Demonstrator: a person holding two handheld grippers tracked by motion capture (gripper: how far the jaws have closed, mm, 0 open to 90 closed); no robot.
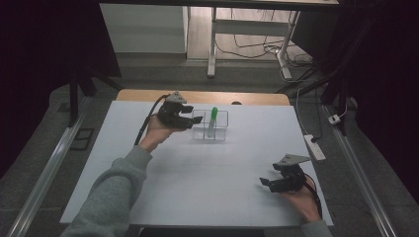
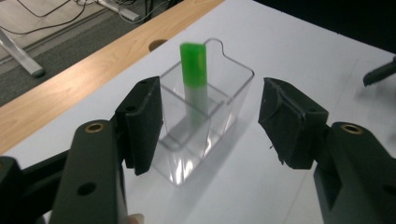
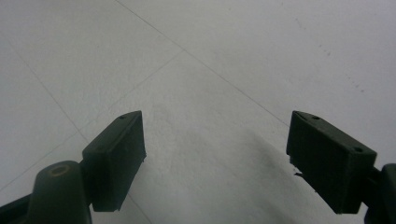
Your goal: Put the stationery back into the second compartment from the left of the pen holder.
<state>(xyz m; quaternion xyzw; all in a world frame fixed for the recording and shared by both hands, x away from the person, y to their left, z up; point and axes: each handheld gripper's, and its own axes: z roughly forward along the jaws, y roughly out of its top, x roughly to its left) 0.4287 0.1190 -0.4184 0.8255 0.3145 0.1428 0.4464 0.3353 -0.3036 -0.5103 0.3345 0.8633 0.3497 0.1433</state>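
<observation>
Near the table's front right corner, the right gripper (image 1: 267,181) rests low over the white table (image 1: 207,197), held in a hand; in the right gripper view its jaws stand wide apart with nothing but bare white surface between them. The middle of the table carries nothing.

Farther back, toward the rear edge and a little left of centre, the left gripper (image 1: 195,119) is level with a clear plastic container (image 1: 210,126), its tips just beside the container's left wall. In the left gripper view the jaws are spread wide and hold nothing; the container (image 2: 205,126) sits between and just beyond them, not yet touched as far as can be told. A green-capped tube (image 2: 194,79) stands upright in the container, leaning slightly, in the rear of its two compartments as that view shows them.

The step in hand looks like a reach for the container or the tube. To do it well, the jaws should straddle the target squarely before closing: thin clear walls may flex or slide on the smooth table, so a slow, centred close is wise. If the tube is the aim, come at its cap from above the rim rather than through the wall.

No brand, label or writing can be read on anything.
</observation>
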